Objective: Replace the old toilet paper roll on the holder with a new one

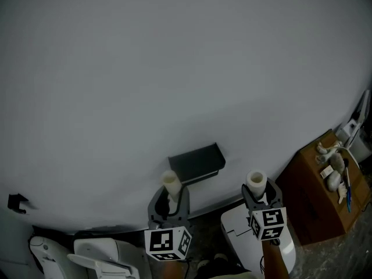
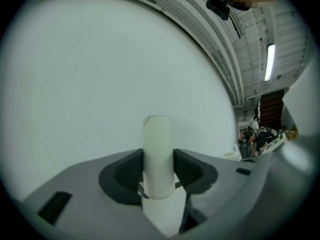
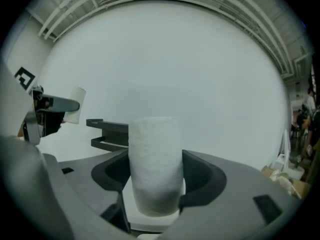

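A thin pale cardboard tube stands upright in my left gripper, whose jaws are shut on it. My right gripper is shut on a fuller white toilet paper roll, also upright. The dark holder is fixed to the white wall, just above and between the two grippers, with nothing on it. In the right gripper view the left gripper and its tube show to the left of the holder.
A white toilet sits at the bottom left and a white lidded container below the right gripper. A brown box with small items on top stands at the right. A small black marker is on the wall at the left.
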A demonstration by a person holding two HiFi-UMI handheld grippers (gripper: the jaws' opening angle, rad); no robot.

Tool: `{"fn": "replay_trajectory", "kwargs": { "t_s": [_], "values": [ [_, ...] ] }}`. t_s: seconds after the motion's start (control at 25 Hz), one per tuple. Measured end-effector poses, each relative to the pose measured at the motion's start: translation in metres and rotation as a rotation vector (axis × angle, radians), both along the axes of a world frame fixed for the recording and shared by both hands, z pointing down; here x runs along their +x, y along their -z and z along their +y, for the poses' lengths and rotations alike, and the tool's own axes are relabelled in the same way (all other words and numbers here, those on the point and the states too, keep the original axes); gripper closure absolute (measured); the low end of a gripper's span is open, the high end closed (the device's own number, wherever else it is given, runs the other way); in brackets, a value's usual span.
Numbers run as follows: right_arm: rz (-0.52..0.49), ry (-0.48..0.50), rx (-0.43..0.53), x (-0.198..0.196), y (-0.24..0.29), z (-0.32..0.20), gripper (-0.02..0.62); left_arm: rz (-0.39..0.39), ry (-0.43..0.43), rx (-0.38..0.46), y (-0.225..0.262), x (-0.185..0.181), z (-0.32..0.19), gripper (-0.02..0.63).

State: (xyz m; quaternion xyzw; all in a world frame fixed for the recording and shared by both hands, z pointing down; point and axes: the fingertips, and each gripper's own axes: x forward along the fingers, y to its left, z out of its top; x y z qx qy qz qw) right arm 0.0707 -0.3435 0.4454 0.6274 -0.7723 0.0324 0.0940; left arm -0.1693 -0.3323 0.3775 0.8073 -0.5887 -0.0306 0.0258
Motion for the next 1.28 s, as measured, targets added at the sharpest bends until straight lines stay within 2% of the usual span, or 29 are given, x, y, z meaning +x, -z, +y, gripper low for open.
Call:
{"fn": "replay_trajectory", "kwargs": {
  "t_s": [0.12,0.28,0.6,0.8,0.88,0.96,1.28],
  "values": [
    [0.122,0.033,0.010,-0.011,-0.001,-0.021,0.285,-0.004,0.023,0.003,0.002,-0.015,0.002,0.414],
    [0.371,0.073,0.021,-0.018,-0.006,-0.045,0.285,-0.005,0.051,0.005,0.003,-0.034,0.006,0.414],
    [0.954,0.178,0.089,-0.031,-0.026,-0.081,0.285,-0.011,0.100,0.012,0.006,-0.059,0.009,0.414],
    [1.328,0.233,0.138,-0.034,-0.048,-0.094,0.285,-0.025,0.108,0.012,0.006,-0.061,0.009,0.414],
    [1.441,0.253,0.156,-0.037,-0.053,-0.094,0.285,-0.029,0.112,0.006,0.003,-0.062,0.009,0.414],
    [1.472,0.269,0.167,-0.042,-0.056,-0.095,0.285,-0.028,0.113,0.002,0.001,-0.062,0.009,0.414],
    [1.439,0.290,0.177,-0.061,-0.058,-0.097,0.285,-0.044,0.123,-0.002,-0.001,-0.066,0.011,0.414]
  ]
}}
